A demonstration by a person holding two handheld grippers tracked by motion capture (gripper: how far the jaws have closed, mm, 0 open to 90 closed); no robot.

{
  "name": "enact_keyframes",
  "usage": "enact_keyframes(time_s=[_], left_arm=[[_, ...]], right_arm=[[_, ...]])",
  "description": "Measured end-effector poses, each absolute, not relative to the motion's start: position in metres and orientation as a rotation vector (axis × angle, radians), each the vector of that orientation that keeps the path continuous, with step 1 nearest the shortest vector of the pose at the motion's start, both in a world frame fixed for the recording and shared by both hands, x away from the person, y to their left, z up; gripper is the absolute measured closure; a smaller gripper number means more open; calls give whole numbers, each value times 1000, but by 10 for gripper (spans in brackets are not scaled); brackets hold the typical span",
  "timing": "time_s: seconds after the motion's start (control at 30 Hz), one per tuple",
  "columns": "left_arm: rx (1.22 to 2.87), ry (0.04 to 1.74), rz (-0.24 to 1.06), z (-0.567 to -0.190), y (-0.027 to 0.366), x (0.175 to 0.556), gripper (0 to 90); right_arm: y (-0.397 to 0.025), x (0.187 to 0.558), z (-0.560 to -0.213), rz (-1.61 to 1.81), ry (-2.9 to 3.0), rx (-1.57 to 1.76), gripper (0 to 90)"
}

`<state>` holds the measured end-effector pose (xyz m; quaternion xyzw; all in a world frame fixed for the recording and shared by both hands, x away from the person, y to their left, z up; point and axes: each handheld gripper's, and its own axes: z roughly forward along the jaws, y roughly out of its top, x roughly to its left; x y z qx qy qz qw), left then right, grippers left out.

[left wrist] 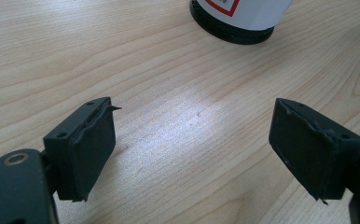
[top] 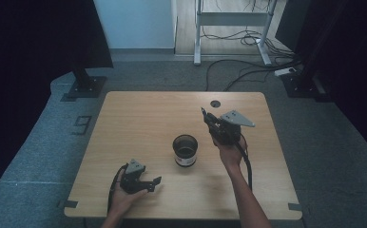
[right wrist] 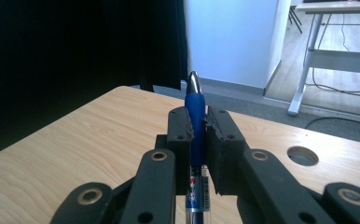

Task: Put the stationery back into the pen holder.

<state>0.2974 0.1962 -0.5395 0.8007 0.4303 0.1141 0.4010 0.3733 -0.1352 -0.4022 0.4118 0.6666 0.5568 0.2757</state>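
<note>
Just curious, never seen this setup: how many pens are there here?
1 that I can see: a blue pen clamped between the right gripper's fingers, held above the table. Others could be hidden inside the dark cup.

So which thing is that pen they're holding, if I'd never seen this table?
Start at the wooden table and find the black cup near its middle. To the cup's right, the right gripper is raised in a hand, its jaws shut on a blue pen, silvery tip pointing out.
</note>
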Motion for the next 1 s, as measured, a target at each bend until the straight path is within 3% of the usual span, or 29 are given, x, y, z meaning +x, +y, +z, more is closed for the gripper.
enact_keyframes(time_s=[1.0], left_arm=[[2033, 1082, 275, -539, 196, 297, 150]], right_arm=[[-87, 386, -395, 1511, 1847, 1027, 782]])
